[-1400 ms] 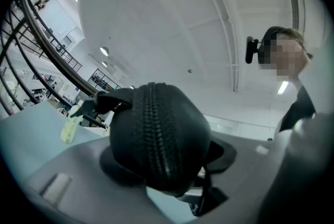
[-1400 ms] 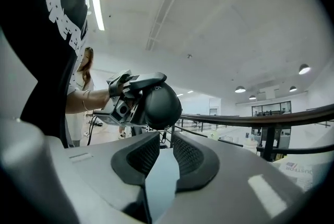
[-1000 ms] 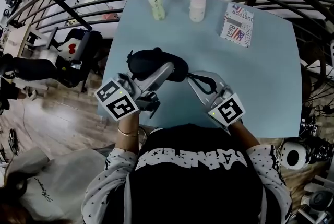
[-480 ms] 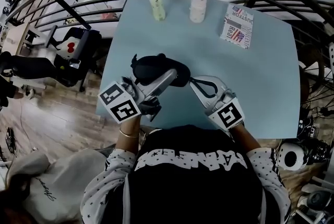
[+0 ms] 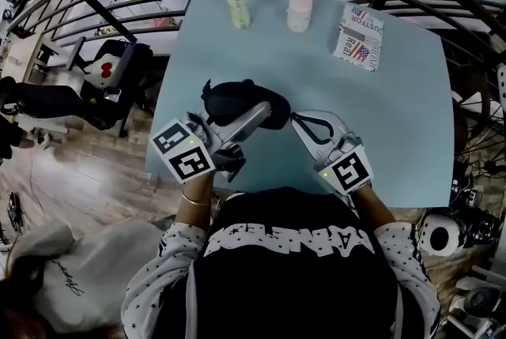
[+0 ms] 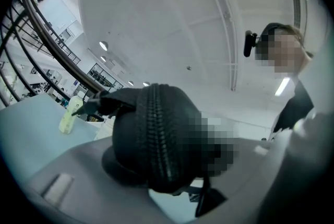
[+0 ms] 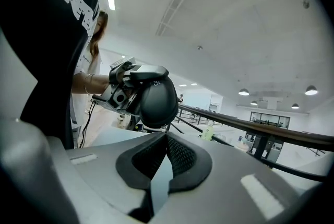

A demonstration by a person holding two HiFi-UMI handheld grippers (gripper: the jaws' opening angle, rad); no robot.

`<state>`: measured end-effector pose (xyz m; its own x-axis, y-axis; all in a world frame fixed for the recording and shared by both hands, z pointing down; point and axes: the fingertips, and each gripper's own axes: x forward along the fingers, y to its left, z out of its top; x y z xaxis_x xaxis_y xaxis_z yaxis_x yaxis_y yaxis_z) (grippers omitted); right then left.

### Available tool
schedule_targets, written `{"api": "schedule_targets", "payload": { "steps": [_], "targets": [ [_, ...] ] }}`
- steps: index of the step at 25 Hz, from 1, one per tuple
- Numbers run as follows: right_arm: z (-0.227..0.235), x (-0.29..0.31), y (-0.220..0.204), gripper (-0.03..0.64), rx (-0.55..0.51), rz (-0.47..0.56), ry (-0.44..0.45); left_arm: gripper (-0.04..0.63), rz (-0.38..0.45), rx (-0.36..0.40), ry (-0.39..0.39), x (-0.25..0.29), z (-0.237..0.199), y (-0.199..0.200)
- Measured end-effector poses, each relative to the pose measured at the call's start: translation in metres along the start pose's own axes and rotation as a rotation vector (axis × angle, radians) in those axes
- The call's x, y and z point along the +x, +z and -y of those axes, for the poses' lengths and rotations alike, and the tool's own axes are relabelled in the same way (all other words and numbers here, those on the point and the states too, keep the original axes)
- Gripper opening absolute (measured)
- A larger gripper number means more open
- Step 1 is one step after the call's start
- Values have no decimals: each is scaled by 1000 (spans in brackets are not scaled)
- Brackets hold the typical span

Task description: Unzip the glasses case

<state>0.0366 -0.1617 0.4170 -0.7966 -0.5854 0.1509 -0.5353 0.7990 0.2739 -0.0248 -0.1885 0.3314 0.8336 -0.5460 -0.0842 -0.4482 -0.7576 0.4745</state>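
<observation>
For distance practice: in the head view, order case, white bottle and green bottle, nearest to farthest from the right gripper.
1. case, at the right gripper tips, just left.
2. white bottle, far edge, straight ahead.
3. green bottle, far edge, further left.

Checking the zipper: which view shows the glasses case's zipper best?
Left gripper view: the zipper shows close up on the glasses case. Head view shows only the dark case; right gripper view, its rounded end.

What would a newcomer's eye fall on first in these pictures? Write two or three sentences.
The black glasses case, by the near edge of the pale blue table, clamped in the left gripper. The shut right gripper sits at its right end. A green bottle, a white bottle and a printed packet sit along the far edge.
</observation>
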Motion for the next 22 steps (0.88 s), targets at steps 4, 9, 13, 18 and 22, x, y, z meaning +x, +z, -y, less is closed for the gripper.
{"api": "schedule_targets", "payload": {
  "steps": [4,9,13,18,22],
  "targets": [
    [8,-1,1,6,-11,-3,-14,0,-13,-11,-1,2,0,-5],
    [9,-3,1,6,-52,-13,-6,0,-24,-10,-12,5,2,-6],
    [12,-4,3,6,-67,-22,-2,0,-30,-16,-16,7,3,-7],
    [15,-5,5,6,-85,-19,-1,0,-45,-23,-30,8,5,-12],
    [17,-5,6,6,-88,-18,3,0,-55,-30,-34,10,5,-15]
  ]
}}
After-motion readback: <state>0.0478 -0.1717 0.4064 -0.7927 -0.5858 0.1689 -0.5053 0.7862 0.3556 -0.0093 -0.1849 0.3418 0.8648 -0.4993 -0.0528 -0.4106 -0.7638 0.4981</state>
